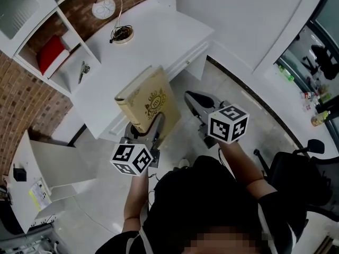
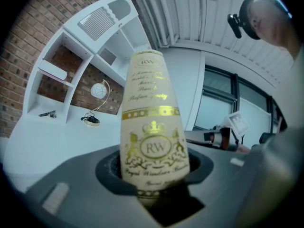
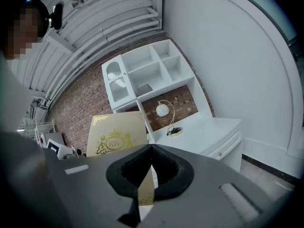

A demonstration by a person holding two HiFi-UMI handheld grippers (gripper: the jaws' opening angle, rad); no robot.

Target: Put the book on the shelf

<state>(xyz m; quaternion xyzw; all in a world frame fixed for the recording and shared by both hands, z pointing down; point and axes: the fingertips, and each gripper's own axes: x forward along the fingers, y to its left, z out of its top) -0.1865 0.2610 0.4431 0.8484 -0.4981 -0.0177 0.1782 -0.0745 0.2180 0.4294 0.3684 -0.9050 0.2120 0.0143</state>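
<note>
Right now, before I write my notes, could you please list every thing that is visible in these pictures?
book: one, cream with gold print, held upright in front of the desk
desk: one, white, below the shelf unit
shelf unit: one, white, against the brick wall
lamp: one, white globe on a curved gold arm, on the desk
red item: one, red, in a shelf compartment; kind unclear
small tool: one, grey, in an open bay near the red item
office chair: one, black, on the floor at the right
left gripper: one, grey, closed on the book's lower end
right gripper: one, grey, jaws together, empty, beside the book
person: one, dark top, holding both grippers
</note>
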